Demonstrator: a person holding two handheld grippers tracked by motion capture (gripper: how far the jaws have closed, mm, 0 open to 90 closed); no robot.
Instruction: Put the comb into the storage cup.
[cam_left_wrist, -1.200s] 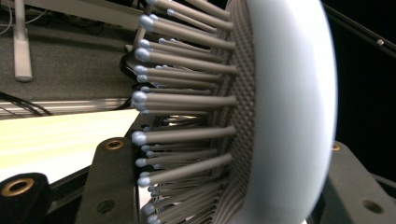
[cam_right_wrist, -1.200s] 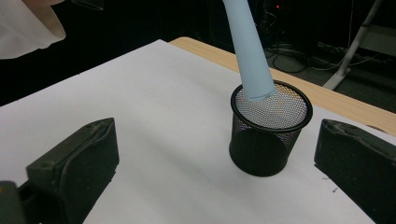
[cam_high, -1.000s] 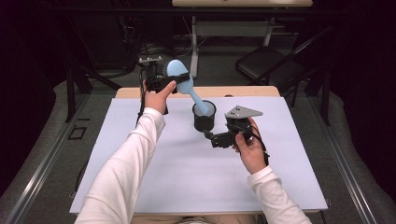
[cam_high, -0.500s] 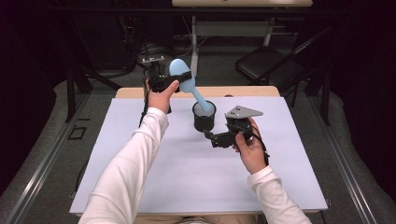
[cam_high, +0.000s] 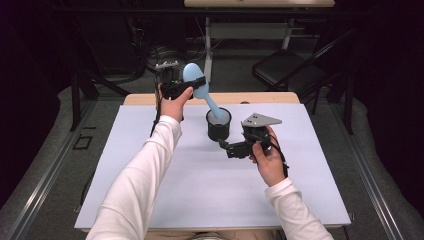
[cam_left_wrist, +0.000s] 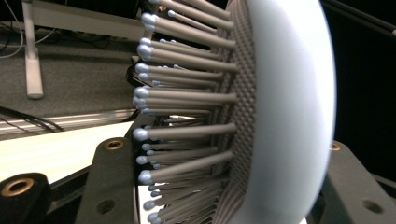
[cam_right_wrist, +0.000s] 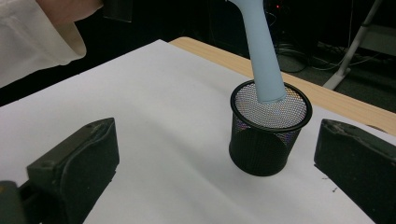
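Left gripper (cam_high: 186, 91): seen at upper centre-left of the high view, clamped on the brush head; in the left gripper view the bristles and pale back are pinched between the jaws.
Right gripper (cam_high: 222, 143): held at centre of the high view just below the cup, jaws spread wide with nothing between them.
Risk, cup (cam_high: 218, 124): likely to be tipped or dragged, since the handle is leaned against the rim and nothing is steadying the cup.
Risk, brush (cam_high: 200, 92): may be rotated in the grip, as the hold is across springy bristles.
Brush look: pale blue, oval head, grey pins with rounded tips, tapering handle.
Brush place: tilted, handle end (cam_right_wrist: 266, 70) lowered into the black mesh cup, head raised toward upper left.
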